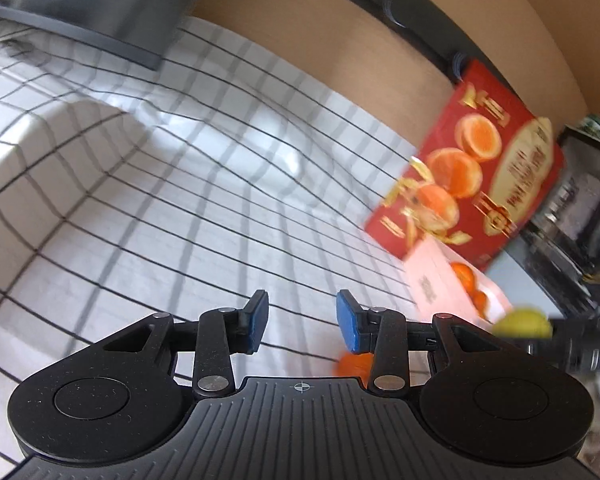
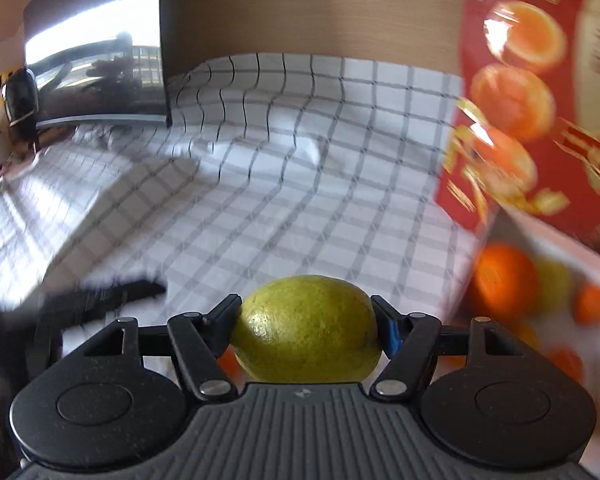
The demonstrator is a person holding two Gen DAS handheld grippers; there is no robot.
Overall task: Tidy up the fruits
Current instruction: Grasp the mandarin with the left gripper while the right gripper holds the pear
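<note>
Fruit in the white box (image 2: 540, 248) is blurred, and the red lid (image 2: 540, 92) is cut off.

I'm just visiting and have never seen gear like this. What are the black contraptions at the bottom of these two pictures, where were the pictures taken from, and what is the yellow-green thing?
There is no robot here. A person holds a two-finger tool in each hand, and each tool has a wide-angle camera looking forward along its fingers, which bends the scene. One picture is from the left gripper: its blue-padded fingers are apart and hold nothing. The other is from the right gripper, whose fingers are closed on a yellow-green fruit, perhaps a lemon. The surface is a white checked cloth. On the right is a red box printed with oranges, and beside it a pale open box holding oranges. One more orange lies just below the left gripper.
</note>
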